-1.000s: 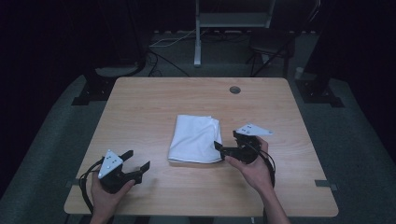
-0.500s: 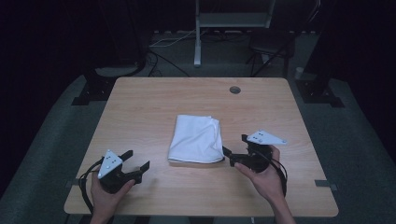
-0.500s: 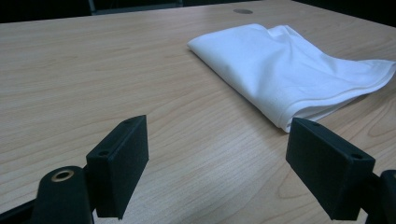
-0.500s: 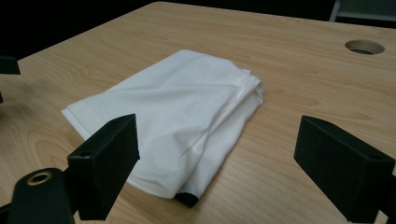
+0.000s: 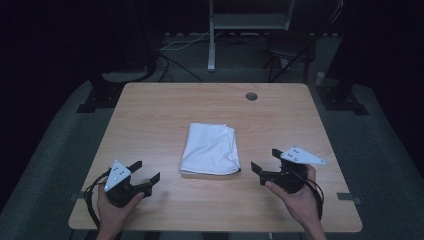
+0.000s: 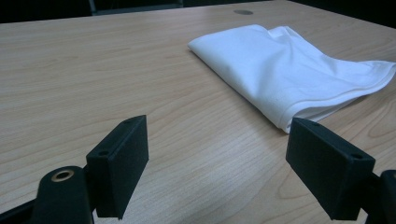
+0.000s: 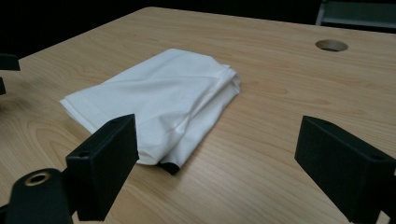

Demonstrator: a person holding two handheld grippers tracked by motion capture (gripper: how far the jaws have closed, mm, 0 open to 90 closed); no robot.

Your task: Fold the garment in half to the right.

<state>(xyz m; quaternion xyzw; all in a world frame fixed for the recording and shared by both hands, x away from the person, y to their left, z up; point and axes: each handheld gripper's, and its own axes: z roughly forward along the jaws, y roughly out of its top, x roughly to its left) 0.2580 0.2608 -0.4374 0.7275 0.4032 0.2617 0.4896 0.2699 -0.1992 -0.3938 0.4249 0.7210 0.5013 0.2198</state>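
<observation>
Cloth (image 5: 210, 149) folded white at the middle of the table (image 5: 150, 115), untouched.
Left gripper (image 5: 146, 175) rests near the table's front left corner, jaws spread wide and empty; right gripper (image 5: 265, 165) sits just beside the cloth's right front corner, jaws likewise wide apart, holding nothing.

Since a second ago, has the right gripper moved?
Yes. The right gripper has pulled back from the cloth toward the table's near right edge, open and apart from it.
</observation>
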